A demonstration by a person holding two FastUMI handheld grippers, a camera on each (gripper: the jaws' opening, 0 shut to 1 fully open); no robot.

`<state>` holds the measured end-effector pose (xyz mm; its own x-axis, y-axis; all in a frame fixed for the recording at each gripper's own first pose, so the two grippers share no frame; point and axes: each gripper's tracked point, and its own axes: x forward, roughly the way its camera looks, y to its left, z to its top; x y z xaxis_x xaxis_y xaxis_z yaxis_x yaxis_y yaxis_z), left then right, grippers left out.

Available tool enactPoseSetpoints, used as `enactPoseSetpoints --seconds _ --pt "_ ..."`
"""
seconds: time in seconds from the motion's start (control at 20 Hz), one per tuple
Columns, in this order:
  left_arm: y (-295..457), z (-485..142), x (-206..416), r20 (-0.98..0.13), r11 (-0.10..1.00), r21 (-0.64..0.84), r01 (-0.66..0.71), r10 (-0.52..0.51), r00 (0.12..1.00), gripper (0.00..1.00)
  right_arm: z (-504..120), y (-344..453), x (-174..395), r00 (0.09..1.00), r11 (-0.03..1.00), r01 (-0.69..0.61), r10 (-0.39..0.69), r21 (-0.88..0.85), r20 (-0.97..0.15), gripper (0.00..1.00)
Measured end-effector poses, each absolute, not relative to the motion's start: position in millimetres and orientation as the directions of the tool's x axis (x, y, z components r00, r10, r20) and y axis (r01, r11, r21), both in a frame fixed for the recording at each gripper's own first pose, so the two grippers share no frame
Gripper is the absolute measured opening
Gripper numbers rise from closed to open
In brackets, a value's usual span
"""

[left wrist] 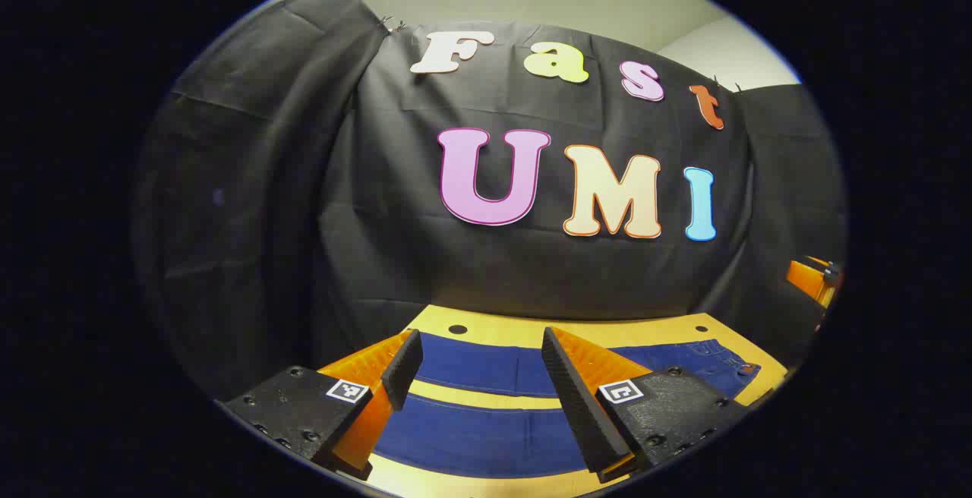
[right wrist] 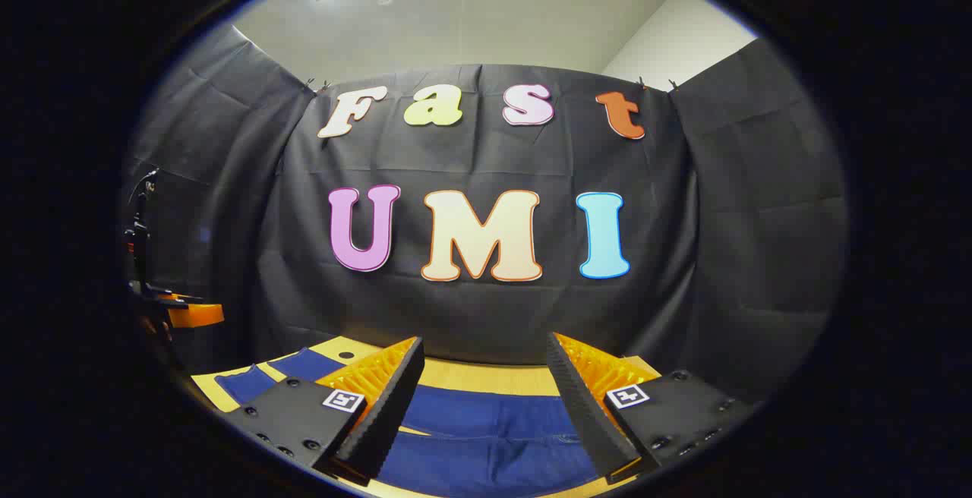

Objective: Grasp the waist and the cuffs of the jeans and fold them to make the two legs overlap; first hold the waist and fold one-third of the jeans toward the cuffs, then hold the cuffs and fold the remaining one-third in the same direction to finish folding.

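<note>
Left gripper view looked forward, low over the pale wooden table (left wrist: 486, 325), between its own orange-and-black fingers, toward the black cloth back wall (left wrist: 471, 270). Right gripper view faced the same wall from farther right. Both shared the flat dark-blue denim jeans (left wrist: 486, 365) (right wrist: 486, 414), close below.

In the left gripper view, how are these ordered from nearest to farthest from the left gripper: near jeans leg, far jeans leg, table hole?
1. near jeans leg, low, between its fingers.
2. far jeans leg, just beyond.
3. table hole, at the table's far edge.
</note>
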<state>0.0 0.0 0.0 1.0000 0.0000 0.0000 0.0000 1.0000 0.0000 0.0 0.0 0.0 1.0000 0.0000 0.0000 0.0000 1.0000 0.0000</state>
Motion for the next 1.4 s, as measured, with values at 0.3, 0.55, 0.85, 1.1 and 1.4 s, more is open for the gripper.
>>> enactPoseSetpoints --seconds 0.3,0.55,0.85,1.1,1.4 --pt "4 -17 1 -0.051 1.0 -0.011 0.012 -0.012 0.999 0.94 -9 0 -6 1.0 1.0 0.006 -0.007 -0.016 -0.029 0.99" --pt "4 -27 4 -0.089 0.999 -0.009 0.041 -0.042 0.995 0.94 -11 4 -6 0.999 1.0 -0.007 0.007 -0.007 -0.043 1.0" --pt "19 -46 14 -0.139 0.994 0.043 0.095 -0.089 0.986 0.92 -15 -1 -3 0.998 1.0 -0.009 0.01 0.005 -0.063 0.99" --pt "38 -97 12 -0.298 0.976 -0.004 0.217 -0.208 0.932 0.92 -40 -8 -3 0.989 0.999 -0.023 0.02 -0.023 -0.145 0.99" --pt "68 -174 -12 -0.549 0.919 -0.047 0.391 -0.35 0.759 0.94 -67 -8 -15 0.976 1.0 -0.019 0.022 0.015 -0.219 1.0"
